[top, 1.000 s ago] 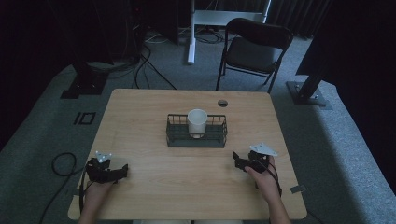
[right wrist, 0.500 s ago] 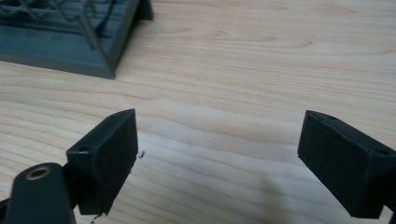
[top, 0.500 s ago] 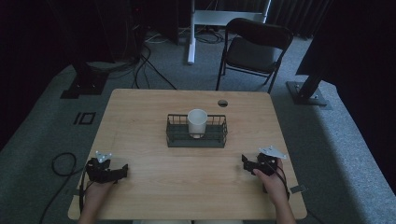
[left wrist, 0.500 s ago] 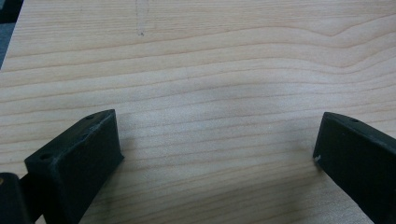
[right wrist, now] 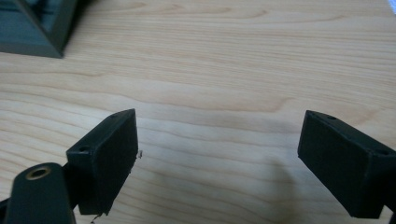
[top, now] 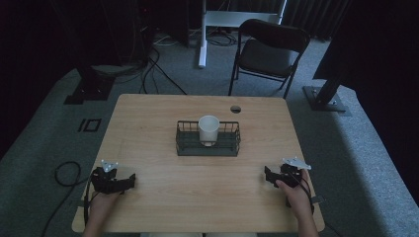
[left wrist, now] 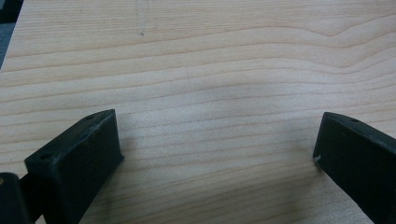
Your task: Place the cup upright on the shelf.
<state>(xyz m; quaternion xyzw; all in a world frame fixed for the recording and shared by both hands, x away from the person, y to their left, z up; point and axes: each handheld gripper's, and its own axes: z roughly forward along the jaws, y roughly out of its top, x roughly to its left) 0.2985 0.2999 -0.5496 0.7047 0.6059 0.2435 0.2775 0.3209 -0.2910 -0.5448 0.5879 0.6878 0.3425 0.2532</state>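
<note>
Cup (top: 208, 129), white and upright, stands inside the wire basket (top: 232, 145), toward the basket's left half, with its open mouth facing up. The basket sits at the middle of the table (top: 163, 113), somewhat nearer the far edge than the near one, its long side running parallel to those edges. A small round hole (top: 235, 108) in the tabletop lies just beyond the basket, toward the far right corner.

Both grippers rest low by the near edge, well apart from the cup. The left gripper (top: 129, 180) lies near the near left corner, and the right gripper (top: 267, 176) near the near right corner. From each, the cup lies forward and inward, toward the table's centre line. The two look about equally far from it; the cup's place in the basket's left half may favour the left gripper slightly, though the difference is too small to judge firmly.

In the left gripper view, the jaws stand wide apart with bare wood between them. In the right gripper view, the jaws are likewise spread wide and hold nothing, and a corner of the basket (right wrist: 39, 28) shows at the upper left, so that gripper points a little to the right of the basket. Either hand would likely need to lift and travel forward over the basket's rim to reach the cup from above.
</note>
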